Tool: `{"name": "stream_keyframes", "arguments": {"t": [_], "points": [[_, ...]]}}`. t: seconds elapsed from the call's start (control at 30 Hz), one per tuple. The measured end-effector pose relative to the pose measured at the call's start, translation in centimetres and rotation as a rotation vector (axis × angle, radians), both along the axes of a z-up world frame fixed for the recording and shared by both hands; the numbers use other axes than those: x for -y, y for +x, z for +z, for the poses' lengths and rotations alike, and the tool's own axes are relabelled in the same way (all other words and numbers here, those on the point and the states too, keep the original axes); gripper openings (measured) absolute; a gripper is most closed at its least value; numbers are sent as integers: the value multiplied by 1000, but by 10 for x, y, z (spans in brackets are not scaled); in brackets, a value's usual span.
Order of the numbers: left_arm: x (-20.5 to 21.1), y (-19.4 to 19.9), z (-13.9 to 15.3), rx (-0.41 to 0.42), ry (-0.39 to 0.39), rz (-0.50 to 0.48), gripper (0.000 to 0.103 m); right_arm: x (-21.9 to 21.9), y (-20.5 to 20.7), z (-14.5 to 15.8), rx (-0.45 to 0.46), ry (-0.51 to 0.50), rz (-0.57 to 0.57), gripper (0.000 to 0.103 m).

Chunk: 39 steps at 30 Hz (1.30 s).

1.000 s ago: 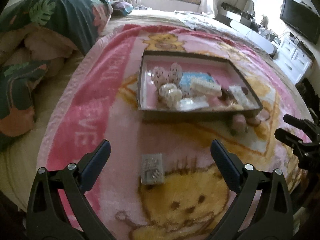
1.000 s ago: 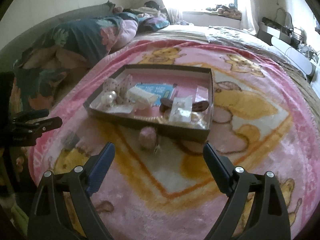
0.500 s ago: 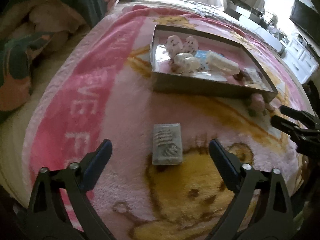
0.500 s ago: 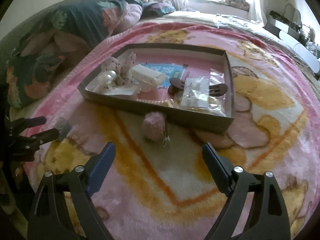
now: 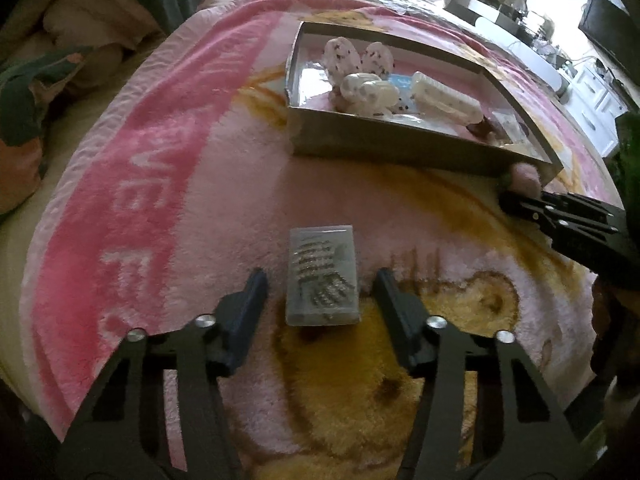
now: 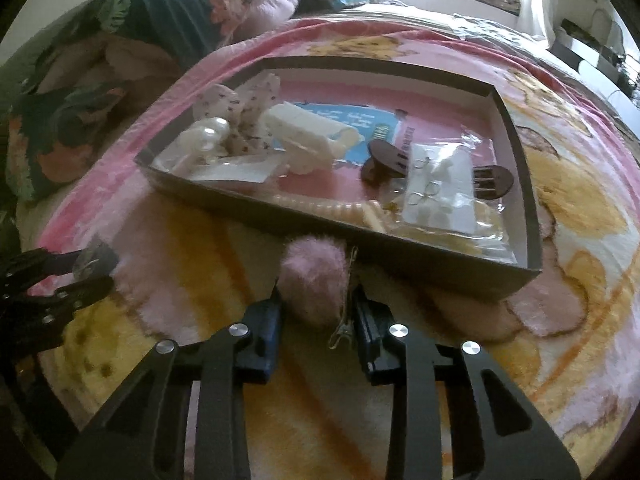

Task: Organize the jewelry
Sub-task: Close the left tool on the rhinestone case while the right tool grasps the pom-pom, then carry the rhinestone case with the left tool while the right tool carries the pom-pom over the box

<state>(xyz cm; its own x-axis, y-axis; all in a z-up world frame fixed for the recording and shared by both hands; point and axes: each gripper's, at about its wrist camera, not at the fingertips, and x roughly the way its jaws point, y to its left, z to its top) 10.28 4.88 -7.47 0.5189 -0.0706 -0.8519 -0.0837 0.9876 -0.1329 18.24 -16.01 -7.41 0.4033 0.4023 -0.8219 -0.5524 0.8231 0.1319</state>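
A clear plastic jewelry case point(image 5: 322, 276) lies on the pink blanket between the fingers of my left gripper point(image 5: 320, 294), which is open with a gap on each side. A fluffy pink pom-pom earring point(image 6: 315, 285) with a wire hook lies against the front wall of the dark cardboard tray point(image 6: 400, 256). My right gripper point(image 6: 316, 312) is open, with its fingers close on both sides of the pom-pom. The tray holds hair clips, pearl pieces, a white comb clip and bagged earrings point(image 6: 436, 184). The tray also shows in the left wrist view point(image 5: 400, 144).
The pink teddy-bear blanket point(image 5: 160, 200) covers a bed. A floral duvet and pillows point(image 6: 100, 80) are piled at the left. A white cabinet and a TV point(image 5: 608, 40) stand at the right. The right gripper's fingers point(image 5: 560, 216) show at the right of the left wrist view.
Both grippers moved forward and down and narrowed. The left now straddles the clear case; the right now straddles the pom-pom earring.
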Motion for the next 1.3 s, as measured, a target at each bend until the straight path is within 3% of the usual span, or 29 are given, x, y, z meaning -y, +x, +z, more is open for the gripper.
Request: {"name": "stream_keyframes", "arguments": {"t": [0.07,0.37,0.8,1.3], "points": [[3,1,2,2,3,-14,25,1,-6,6,-3,22,14,28],[22,5,28,48,-24,-77,24,21,-34,47,26,127,28,28],[50,58,87,182,-6,-128,24,68,-16,91,134,159,-85,28],[66,107,88,183,-6,-157,24,76,26,95,170,139,-137,28]]}}
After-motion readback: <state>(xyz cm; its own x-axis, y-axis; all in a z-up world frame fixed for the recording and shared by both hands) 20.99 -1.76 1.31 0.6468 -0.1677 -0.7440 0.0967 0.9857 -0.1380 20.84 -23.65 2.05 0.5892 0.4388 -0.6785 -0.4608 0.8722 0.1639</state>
